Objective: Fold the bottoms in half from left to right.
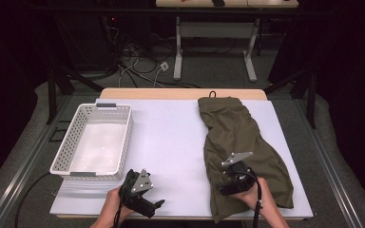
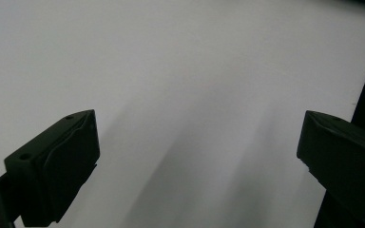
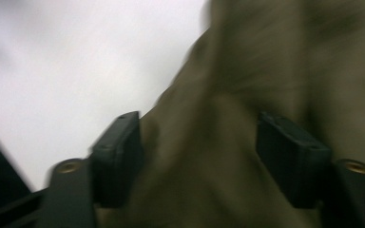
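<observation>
An olive green garment [image 1: 240,147] lies stretched along the right half of the white table top [image 1: 171,137], from the far edge to the near edge. My right gripper [image 1: 225,178] hovers over its near part, jaws wide apart. In the right gripper view the blurred green cloth [image 3: 247,95] lies under my right gripper [image 3: 199,156] and between the two black jaws, with nothing held. My left gripper [image 1: 158,205] rests low at the near edge, left of the garment. Bare white table lies below my left gripper [image 2: 197,161] in the left gripper view, jaws spread wide.
A white perforated plastic basket [image 1: 71,137] with nothing in it stands on the left side of the table. The table's near edge runs just below both hands. Beyond the far edge are dark floor, cables and another table's white legs [image 1: 178,47].
</observation>
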The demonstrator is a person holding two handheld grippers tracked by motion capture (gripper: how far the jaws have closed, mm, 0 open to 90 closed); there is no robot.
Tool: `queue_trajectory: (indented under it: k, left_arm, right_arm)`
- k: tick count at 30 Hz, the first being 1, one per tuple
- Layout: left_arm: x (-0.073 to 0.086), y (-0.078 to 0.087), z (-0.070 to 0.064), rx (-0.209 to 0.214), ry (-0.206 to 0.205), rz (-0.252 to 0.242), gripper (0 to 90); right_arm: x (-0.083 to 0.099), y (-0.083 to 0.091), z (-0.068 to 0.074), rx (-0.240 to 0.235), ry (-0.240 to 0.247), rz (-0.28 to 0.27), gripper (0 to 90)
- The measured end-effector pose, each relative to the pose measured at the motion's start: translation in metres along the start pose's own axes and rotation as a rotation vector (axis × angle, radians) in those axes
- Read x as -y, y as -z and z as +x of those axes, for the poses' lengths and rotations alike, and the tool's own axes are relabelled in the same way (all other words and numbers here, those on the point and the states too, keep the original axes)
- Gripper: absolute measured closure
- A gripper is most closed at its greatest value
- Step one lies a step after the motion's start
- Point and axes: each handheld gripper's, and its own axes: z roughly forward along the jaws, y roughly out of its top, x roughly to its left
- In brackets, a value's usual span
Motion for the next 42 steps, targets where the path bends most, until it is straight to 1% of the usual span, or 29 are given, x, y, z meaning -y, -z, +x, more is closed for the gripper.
queue_trajectory:
  k: [1,2,3,4,6,7,10,12,16,17,18,19,20,21,22,23,24,26,27,29,30,31,33,34,36,37,39,41,42]
  left_arm:
    - [0.0,0.0,0.0,0.0,-0.001,0.0,0.3]
    - [0.0,0.0,0.0,0.0,-0.002,0.0,0.3]
    - [0.0,0.0,0.0,0.0,-0.002,0.0,0.3]
    - [0.0,0.0,0.0,0.0,-0.002,0.0,0.3]
    - [0.0,0.001,0.001,-0.002,-0.001,-0.002,0.4]
    - [0.0,0.001,0.001,-0.003,0.001,-0.002,0.4]
    - [0.0,0.0,0.002,-0.003,0.003,-0.001,0.4]
    - [0.0,0.0,0.001,-0.003,0.001,-0.001,0.4]
    - [0.0,0.0,0.001,-0.001,0.002,0.001,0.4]
    - [0.0,0.0,0.001,-0.001,0.002,0.001,0.4]
    - [0.0,0.0,0.001,-0.001,0.0,0.003,0.4]
    - [0.0,0.001,0.001,-0.002,0.001,0.001,0.4]
    - [0.0,0.001,0.001,-0.002,0.001,0.001,0.4]
    - [0.0,0.001,0.001,-0.002,0.001,-0.001,0.4]
    - [0.0,0.001,0.001,-0.002,0.001,0.0,0.4]
    - [0.001,0.001,0.001,-0.001,0.001,-0.001,0.4]
    - [0.001,0.001,0.001,0.0,-0.002,0.0,0.4]
    - [0.001,0.001,0.001,-0.002,0.0,-0.003,0.4]
    - [0.001,0.001,0.001,-0.002,-0.001,-0.003,0.4]
    - [0.001,0.002,0.001,-0.004,0.0,-0.003,0.4]
    - [0.001,0.002,0.001,-0.004,-0.001,-0.003,0.4]
    - [0.001,0.002,0.001,-0.003,0.0,-0.004,0.4]
    - [0.0,0.002,0.001,-0.001,-0.003,-0.003,0.4]
    - [0.0,0.002,0.001,-0.003,-0.001,-0.004,0.4]
    - [0.0,0.002,0.001,-0.004,-0.003,-0.002,0.4]
    - [0.0,0.002,0.001,-0.004,-0.003,-0.003,0.4]
    - [0.0,0.002,0.001,-0.003,-0.003,-0.004,0.4]
    - [0.0,0.001,0.001,-0.002,-0.002,-0.003,0.4]
    - [0.0,0.001,0.001,-0.002,-0.002,-0.003,0.4]
  right_arm:
    - [0.001,-0.007,0.003,-0.005,0.013,0.019,45.7]
    - [0.002,-0.013,0.005,0.001,0.025,0.035,56.7]
    - [0.001,-0.017,0.005,0.011,0.033,0.052,63.8]
    - [0.0,-0.021,0.005,0.012,0.024,0.044,74.5]
    - [-0.003,-0.024,0.004,0.016,0.023,0.035,86.6]
    - [-0.005,-0.024,0.004,0.024,0.022,0.028,89.1]
    - [-0.013,-0.02,0.005,0.043,0.005,-0.02,89.9]
    - [-0.019,-0.013,0.006,0.051,-0.016,-0.079,89.9]
    - [-0.035,0.002,0.006,0.053,-0.065,-0.228,89.8]
    - [-0.035,0.002,0.006,0.053,-0.065,-0.228,89.8]
    - [-0.037,0.0,0.004,0.089,-0.037,-0.205,89.3]
    - [-0.036,-0.004,0.003,0.119,-0.015,-0.182,88.6]
    - [-0.036,-0.004,0.003,0.119,-0.015,-0.182,88.6]
    - [-0.029,-0.018,-0.002,0.096,0.004,-0.072,79.7]
    - [-0.025,-0.024,-0.005,0.089,0.008,-0.036,75.0]
    - [-0.021,-0.026,-0.007,0.087,0.014,-0.021,67.2]
    - [-0.019,-0.025,-0.008,0.072,0.015,-0.011,56.6]
    - [-0.017,-0.014,-0.011,0.068,0.003,-0.028,39.9]
    - [-0.015,-0.006,-0.012,0.066,-0.002,-0.039,34.3]
    - [-0.012,0.01,-0.017,0.072,-0.017,-0.071,27.2]
    - [-0.009,0.019,-0.019,0.083,-0.031,-0.093,23.9]
    - [-0.005,0.026,-0.022,0.09,-0.04,-0.099,23.4]
    - [0.003,0.04,-0.028,0.109,-0.066,-0.133,22.3]
    - [0.007,0.046,-0.031,0.117,-0.078,-0.141,22.5]
    - [0.016,0.055,-0.039,0.148,-0.116,-0.147,23.8]
    - [0.02,0.059,-0.043,0.159,-0.128,-0.142,24.5]
    - [0.032,0.066,-0.053,0.21,-0.171,-0.136,28.0]
    - [0.044,0.069,-0.064,0.267,-0.221,-0.11,32.0]
    - [0.051,0.07,-0.07,0.287,-0.25,-0.095,33.3]
